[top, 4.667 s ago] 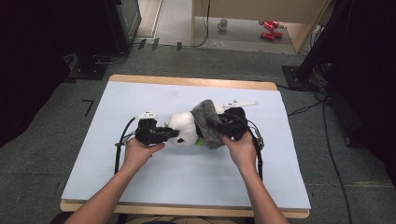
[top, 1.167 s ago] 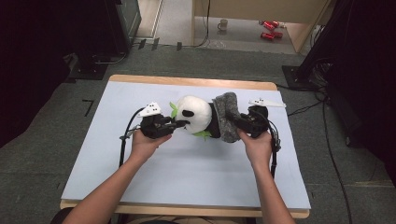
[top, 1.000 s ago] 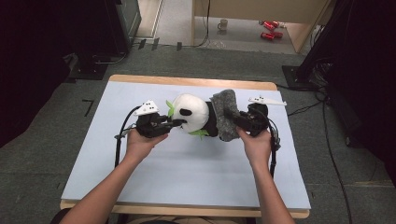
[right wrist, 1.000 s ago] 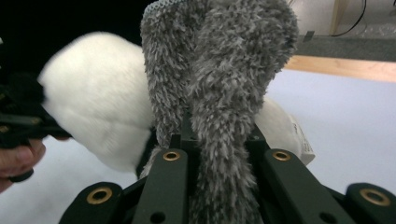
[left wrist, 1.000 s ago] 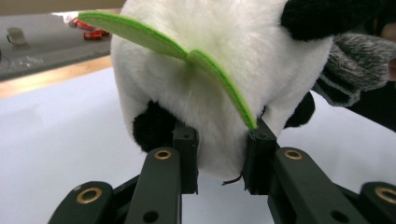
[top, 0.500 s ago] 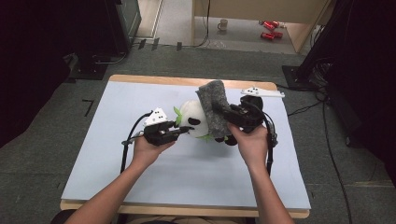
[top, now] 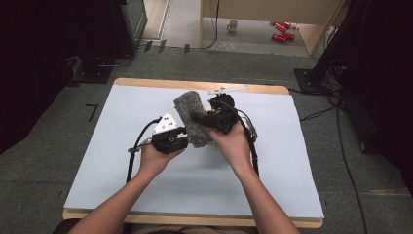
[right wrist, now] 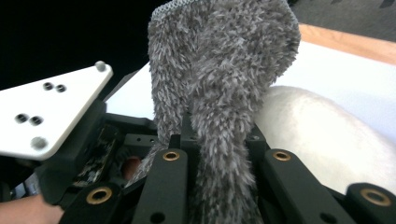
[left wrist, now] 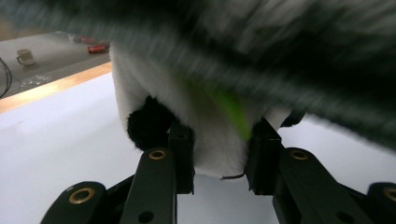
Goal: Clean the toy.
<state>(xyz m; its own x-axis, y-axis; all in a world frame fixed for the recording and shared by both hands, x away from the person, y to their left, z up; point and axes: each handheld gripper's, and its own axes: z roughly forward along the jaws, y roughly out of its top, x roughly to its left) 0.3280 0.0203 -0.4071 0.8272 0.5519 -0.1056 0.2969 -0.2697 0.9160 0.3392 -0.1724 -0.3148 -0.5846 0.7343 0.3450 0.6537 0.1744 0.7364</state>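
Note:
A white-and-black panda plush [left wrist: 219, 140] with a green leaf [left wrist: 231, 109] lies mid-table. My left gripper [left wrist: 219, 149] is shut on its white lower part, a pad pressing on each side, beside a black limb [left wrist: 149, 128]. In the high view the left gripper [top: 186, 140] points right, into the plush. A grey fuzzy cloth [top: 191, 117] stands up over the panda and hides most of it. My right gripper [top: 203, 120] is shut on that cloth [right wrist: 219, 84], which rises from between its jaws. Behind the cloth is the white plush body [right wrist: 327, 135].
A pale mat covers the table [top: 122, 161], which has a wooden rim [top: 146, 83] at the back. A thin white strip [top: 229, 89] lies near the back edge. Cables trail from both grippers. The left gripper's white plate [right wrist: 46, 107] is close to my right jaws.
My right gripper has risen and swung left with the grey cloth, drawing it up over the panda. The left gripper has shifted slightly right, still on the plush.

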